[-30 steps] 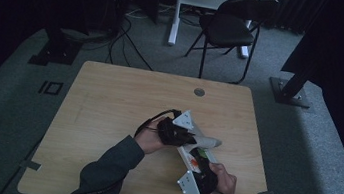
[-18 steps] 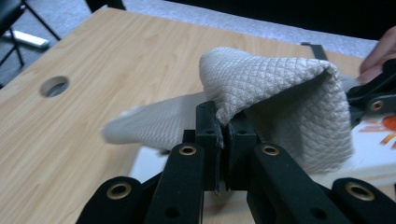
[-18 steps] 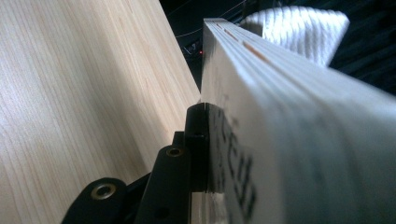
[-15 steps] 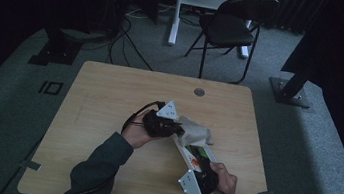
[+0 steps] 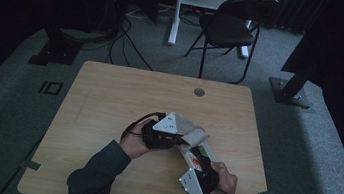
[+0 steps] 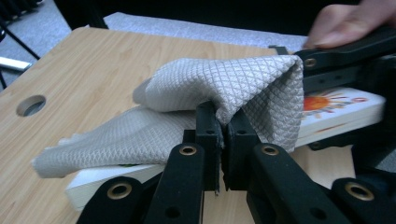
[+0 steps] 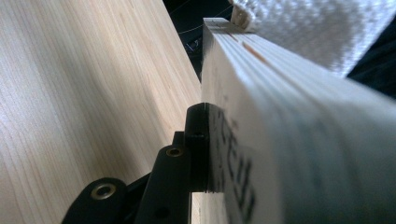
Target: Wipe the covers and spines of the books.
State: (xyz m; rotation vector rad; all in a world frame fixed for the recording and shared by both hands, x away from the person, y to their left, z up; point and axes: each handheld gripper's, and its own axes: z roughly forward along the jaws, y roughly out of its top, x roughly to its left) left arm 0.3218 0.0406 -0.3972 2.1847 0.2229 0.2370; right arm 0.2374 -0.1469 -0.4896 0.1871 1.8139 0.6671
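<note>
Near-right part of the table [image 5: 109,99]: a thick book [image 6: 343,109] (sun picture on its cover) with a grey quilted cloth [image 6: 224,86] draped over it. Left gripper [image 6: 223,123] has its jaws clamped on a fold of the cloth, lifting it into a peak above the book. Right gripper [image 5: 192,166], nearer and to the right, grips the book's near end, the jaws pressed against it. A chair [image 5: 229,29] stands beyond the table's far edge.
</note>
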